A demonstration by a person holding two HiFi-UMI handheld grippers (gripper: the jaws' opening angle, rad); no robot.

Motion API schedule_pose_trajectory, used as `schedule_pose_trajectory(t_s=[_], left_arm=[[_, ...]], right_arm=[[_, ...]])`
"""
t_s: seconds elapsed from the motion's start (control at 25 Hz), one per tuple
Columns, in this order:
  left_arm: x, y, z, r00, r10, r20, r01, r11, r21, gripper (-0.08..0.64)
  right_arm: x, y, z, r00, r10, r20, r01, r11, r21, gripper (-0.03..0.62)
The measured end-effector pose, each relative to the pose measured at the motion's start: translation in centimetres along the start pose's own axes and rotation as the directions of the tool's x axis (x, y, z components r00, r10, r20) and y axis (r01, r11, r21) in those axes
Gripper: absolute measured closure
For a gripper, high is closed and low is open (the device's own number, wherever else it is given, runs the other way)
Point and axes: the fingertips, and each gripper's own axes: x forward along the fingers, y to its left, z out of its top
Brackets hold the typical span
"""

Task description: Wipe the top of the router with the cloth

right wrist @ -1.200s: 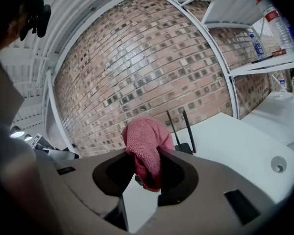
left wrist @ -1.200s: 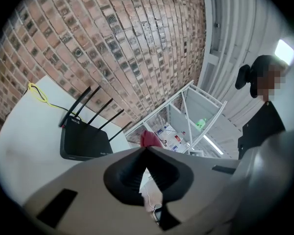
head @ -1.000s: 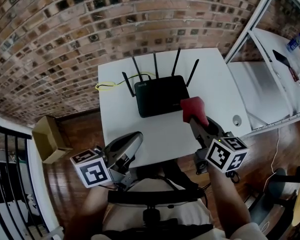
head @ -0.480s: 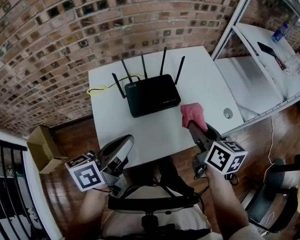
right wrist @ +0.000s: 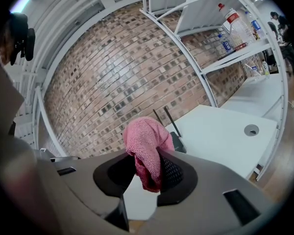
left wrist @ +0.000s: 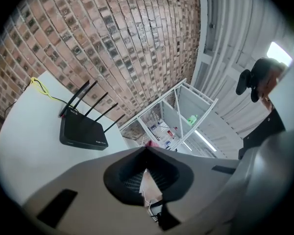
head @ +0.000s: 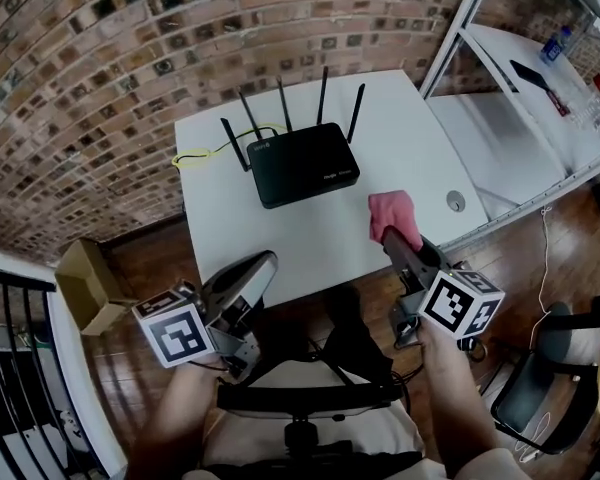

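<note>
Cloth and router have parted company. A second ago the pink cloth point(head: 392, 211) sat at the router's near right corner; now it hangs over bare desk point(head: 420, 133), just off to the lower right of the black box. The left tongs point(head: 264, 265) have barely shifted against the desk's near edge, lower left of the frame.

The right tongs point(head: 388, 236) are clamped nearly shut on that cloth, and the right gripper view shows the jaws pinching a fold with the rest bunched up above the tips. The left tongs have their tips together and nothing between them.

The router point(head: 305, 164) sits towards the upper left of the desk, flat, its antennas point(head: 285, 106) standing along the far edge and a yellow cable point(head: 204, 154) trailing off to the left. Nothing touches its top.

My read: this is between strokes, or the run-in to one. The cloth is held but is off the surface it should be wiping. Next call is to carry the cloth up and left over the lid, lower it until the loose bunch presses flat, then sweep across. Stay short of the antennas, and press lightly, because a light box like that could slide.
</note>
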Motion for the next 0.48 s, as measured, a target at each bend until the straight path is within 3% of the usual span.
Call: schedule_pose_trajectory(t_s=[0.24, 0.48], left_arm=[[1.3, 0.1, 0.6, 0.997, 0.050, 0.058, -0.050, 0.999, -0.003, 0.551], [6.3, -1.1, 0.2, 0.993, 0.070, 0.095, -0.067, 0.997, -0.034, 0.551]], right_arm=[[1.2, -1.5, 1.3, 0.998, 0.053, -0.038, -0.053, 0.999, -0.012, 0.465], [1.4, -4.5, 4.4, 0.990, 0.105, -0.089, -0.108, 0.994, -0.027, 0.466]])
